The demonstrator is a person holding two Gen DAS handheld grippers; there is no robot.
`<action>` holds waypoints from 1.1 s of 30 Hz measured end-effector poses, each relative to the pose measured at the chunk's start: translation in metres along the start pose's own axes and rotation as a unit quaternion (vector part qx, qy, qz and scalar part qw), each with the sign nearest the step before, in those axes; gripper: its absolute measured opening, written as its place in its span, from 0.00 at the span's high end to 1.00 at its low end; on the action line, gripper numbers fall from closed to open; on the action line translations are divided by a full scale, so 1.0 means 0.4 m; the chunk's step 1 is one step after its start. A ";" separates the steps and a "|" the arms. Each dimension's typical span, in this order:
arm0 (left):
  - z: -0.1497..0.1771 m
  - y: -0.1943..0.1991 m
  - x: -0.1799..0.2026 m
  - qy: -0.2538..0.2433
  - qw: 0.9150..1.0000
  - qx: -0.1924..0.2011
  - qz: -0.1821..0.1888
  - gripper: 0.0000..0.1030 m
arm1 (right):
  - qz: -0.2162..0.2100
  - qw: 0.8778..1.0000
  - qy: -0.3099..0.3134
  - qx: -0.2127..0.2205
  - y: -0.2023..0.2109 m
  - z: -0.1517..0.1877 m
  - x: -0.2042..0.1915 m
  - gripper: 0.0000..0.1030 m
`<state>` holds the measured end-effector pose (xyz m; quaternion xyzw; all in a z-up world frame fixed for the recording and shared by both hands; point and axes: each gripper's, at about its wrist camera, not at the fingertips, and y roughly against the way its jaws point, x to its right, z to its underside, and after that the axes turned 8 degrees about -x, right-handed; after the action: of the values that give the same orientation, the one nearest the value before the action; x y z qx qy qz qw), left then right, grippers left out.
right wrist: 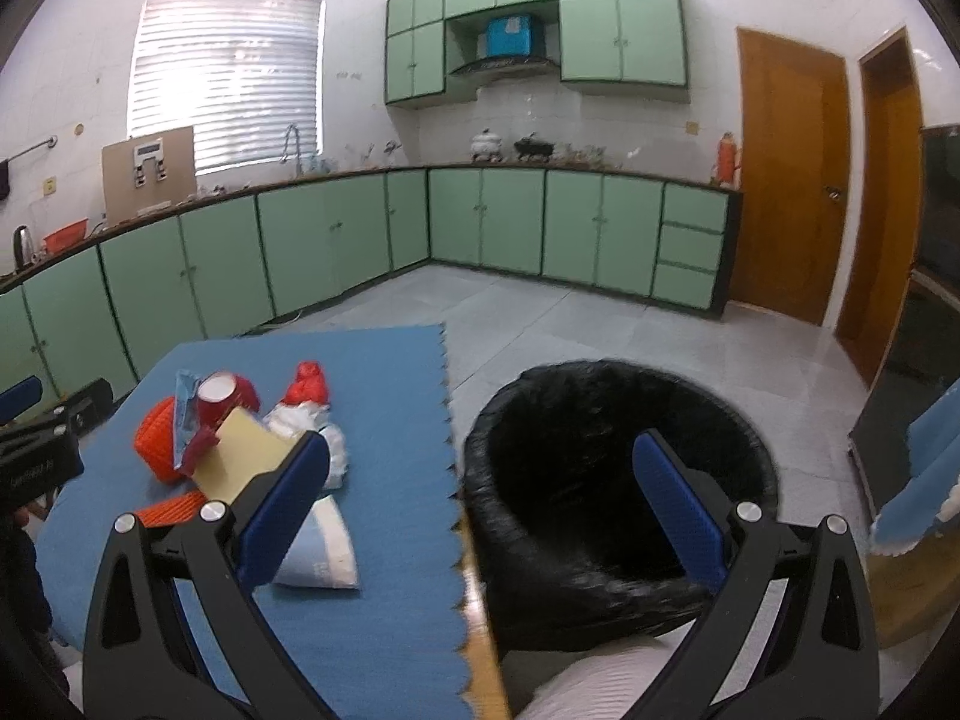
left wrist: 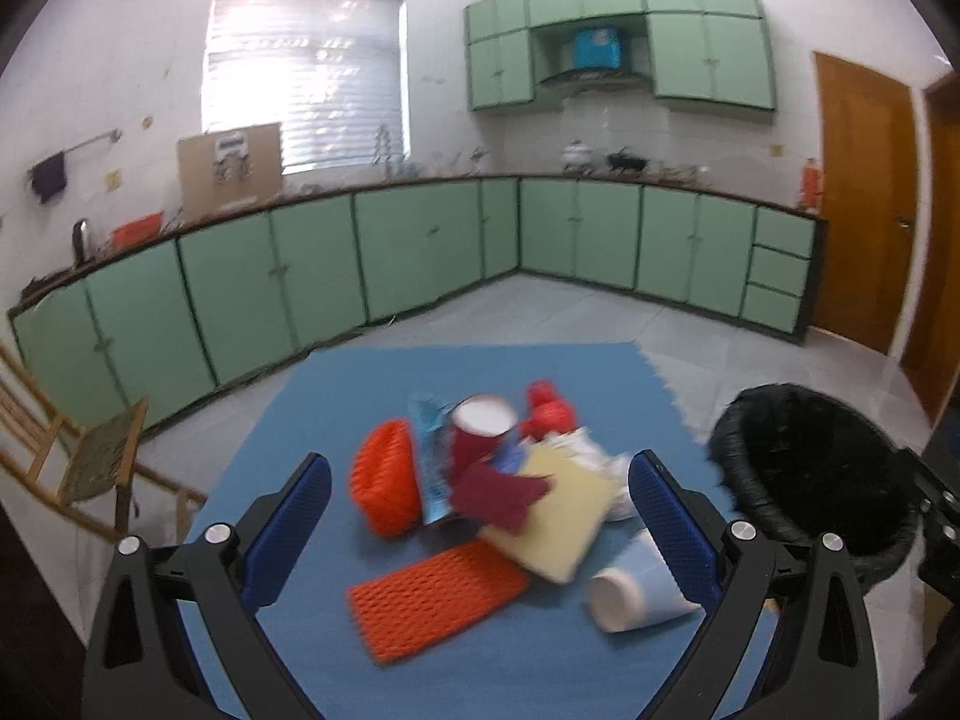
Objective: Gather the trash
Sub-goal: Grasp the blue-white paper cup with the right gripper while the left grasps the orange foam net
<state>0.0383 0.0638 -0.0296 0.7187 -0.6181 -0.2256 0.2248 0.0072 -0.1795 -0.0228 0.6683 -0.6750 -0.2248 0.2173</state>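
Currently nothing is held: left gripper is spread wide over the trash pile on the blue mat, likely lined up for a pick; right gripper, fingers also apart, is aimed at the black-lined bin beside the mat.

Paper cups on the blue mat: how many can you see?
2. A red cup stands in the pile, white inside showing. A pale blue cup lies on its side at the near right edge. Others may hide beneath the trash.
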 end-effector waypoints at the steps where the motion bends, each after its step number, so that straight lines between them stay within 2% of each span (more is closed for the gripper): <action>1: 0.003 -0.011 -0.013 -0.002 1.000 -0.004 -0.007 0.06 | -0.007 1.000 0.000 -0.004 -0.014 0.004 -0.009 0.05; 5: 0.029 -0.067 -0.057 -0.013 0.999 -0.026 -0.030 0.06 | -0.036 0.999 0.012 -0.025 -0.074 0.025 -0.067 0.05; 9: 0.072 -0.121 -0.108 0.010 0.998 -0.057 -0.009 0.06 | -0.066 0.996 0.037 -0.051 -0.132 0.056 -0.135 0.05; 11: 0.094 -0.136 -0.117 0.015 0.998 -0.068 -0.010 0.06 | -0.077 0.994 0.049 -0.066 -0.159 0.072 -0.167 0.05; 14: 0.116 -0.146 -0.114 0.005 0.997 -0.075 -0.022 0.06 | -0.083 0.990 0.067 -0.087 -0.202 0.097 -0.209 0.05; 18: 0.130 -0.166 -0.116 -0.001 0.997 -0.077 -0.031 0.06 | -0.084 0.988 0.085 -0.096 -0.245 0.120 -0.249 0.05; 31: 0.157 -0.215 -0.134 0.004 0.994 -0.110 -0.026 0.06 | -0.089 0.980 0.112 -0.137 -0.345 0.157 -0.274 0.05; 32: 0.159 -0.220 -0.132 0.002 0.993 -0.114 -0.026 0.06 | -0.093 0.979 0.113 -0.141 -0.351 0.159 -0.274 0.05; 33: 0.162 -0.228 -0.130 -0.001 0.993 -0.118 -0.026 0.06 | -0.102 0.978 0.111 -0.146 -0.355 0.160 -0.272 0.12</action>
<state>0.0642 0.1246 -0.1340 0.7028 -0.5685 -0.3031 0.3016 0.0846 -0.0708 -0.1580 0.7154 -0.5349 -0.2663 0.3622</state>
